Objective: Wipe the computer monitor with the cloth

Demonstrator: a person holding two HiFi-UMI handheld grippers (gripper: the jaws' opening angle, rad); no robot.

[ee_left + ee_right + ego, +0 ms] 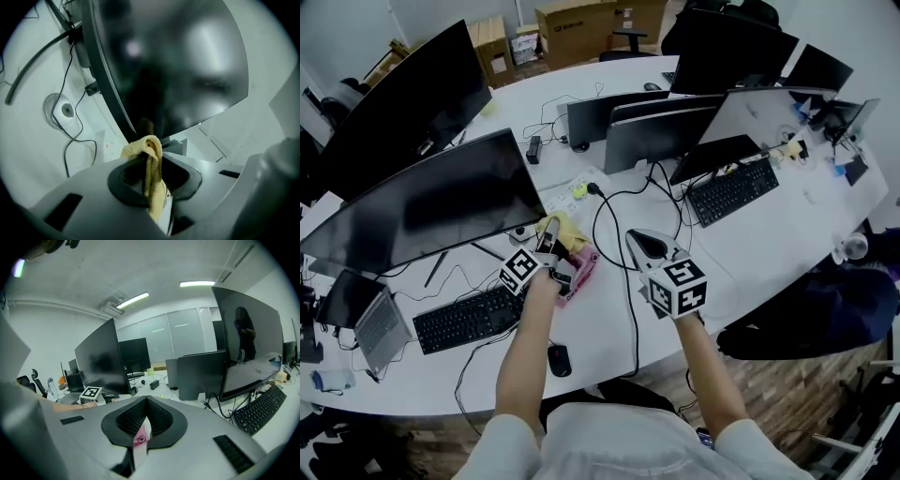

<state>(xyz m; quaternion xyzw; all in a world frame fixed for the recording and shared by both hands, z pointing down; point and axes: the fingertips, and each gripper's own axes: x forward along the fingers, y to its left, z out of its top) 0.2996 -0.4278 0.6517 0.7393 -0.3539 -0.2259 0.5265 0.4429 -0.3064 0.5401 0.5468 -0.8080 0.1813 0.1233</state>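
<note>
With the jaws of your left gripper (547,240) clamped on a thin fold of yellow cloth (152,151) just below the curved monitor (431,211), and those of your right gripper (640,240) pressed together, hard wiping could tug it loose.

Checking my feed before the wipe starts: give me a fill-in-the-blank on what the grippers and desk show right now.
The left gripper is shut on a ____ cloth. The pink packet lies on the desk beside the ____ gripper. The keyboard below the big monitor is ____.
Missing: yellow; left; black.
</note>
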